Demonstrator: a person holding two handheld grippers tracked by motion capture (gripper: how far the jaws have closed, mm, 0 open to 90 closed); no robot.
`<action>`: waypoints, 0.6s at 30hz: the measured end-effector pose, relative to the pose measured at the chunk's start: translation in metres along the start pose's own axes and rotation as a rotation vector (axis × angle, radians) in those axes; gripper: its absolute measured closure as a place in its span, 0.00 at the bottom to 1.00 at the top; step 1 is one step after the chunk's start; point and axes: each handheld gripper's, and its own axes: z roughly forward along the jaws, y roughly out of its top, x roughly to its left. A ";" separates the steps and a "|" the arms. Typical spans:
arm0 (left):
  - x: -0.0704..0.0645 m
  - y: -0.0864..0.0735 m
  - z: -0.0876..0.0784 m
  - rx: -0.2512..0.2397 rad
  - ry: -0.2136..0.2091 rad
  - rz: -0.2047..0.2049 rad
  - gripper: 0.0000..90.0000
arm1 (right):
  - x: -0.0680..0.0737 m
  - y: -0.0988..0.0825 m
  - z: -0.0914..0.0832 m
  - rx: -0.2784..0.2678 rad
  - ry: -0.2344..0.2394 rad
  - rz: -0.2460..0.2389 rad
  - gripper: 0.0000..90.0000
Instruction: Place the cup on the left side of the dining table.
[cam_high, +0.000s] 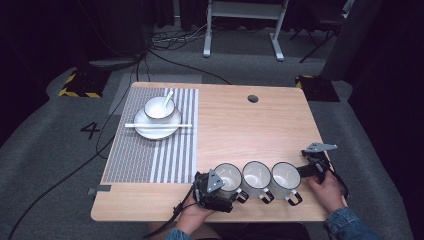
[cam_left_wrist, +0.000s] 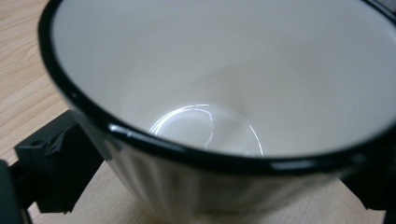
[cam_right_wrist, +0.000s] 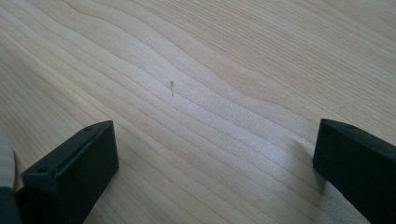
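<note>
Left mug framed by jaws, neighbours crowding it.
The left gripper (cam_high: 216, 189) has its jaws either side of the nearest white black-rimmed ceramic mug (cam_high: 227, 177) at the wooden table's (cam_high: 240, 125) front edge, though whether they pinch it I cannot tell; a skewed lift could knock the touching middle mug (cam_high: 256, 176). The right gripper (cam_right_wrist: 215, 172) rests spread, empty.

Three white glazed mugs with black rims and black handles stand upright and empty in a row, handles turned toward the person. The leftmost mug (cam_high: 227, 176) sits between the fingers (cam_left_wrist: 56, 163) of the left gripper (cam_high: 216, 187), one black finger at each side of its wall, its glossy inside bare. The middle mug (cam_high: 256, 176) stands just beside it, and the rightmost mug (cam_high: 285, 177) lies just left of the right gripper's (cam_high: 316, 167) wide-apart fingers (cam_right_wrist: 74, 168).
</note>
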 end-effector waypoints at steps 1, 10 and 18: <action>-0.001 0.000 0.002 0.002 0.006 -0.009 0.02 | 0.000 0.000 0.000 0.000 0.000 -0.001 0.00; -0.008 -0.001 0.011 -0.002 0.069 -0.041 0.02 | 0.000 0.000 0.000 0.000 -0.001 -0.001 0.00; -0.008 -0.001 0.010 -0.029 0.070 -0.034 0.03 | 0.000 0.000 0.000 0.000 -0.001 0.000 0.00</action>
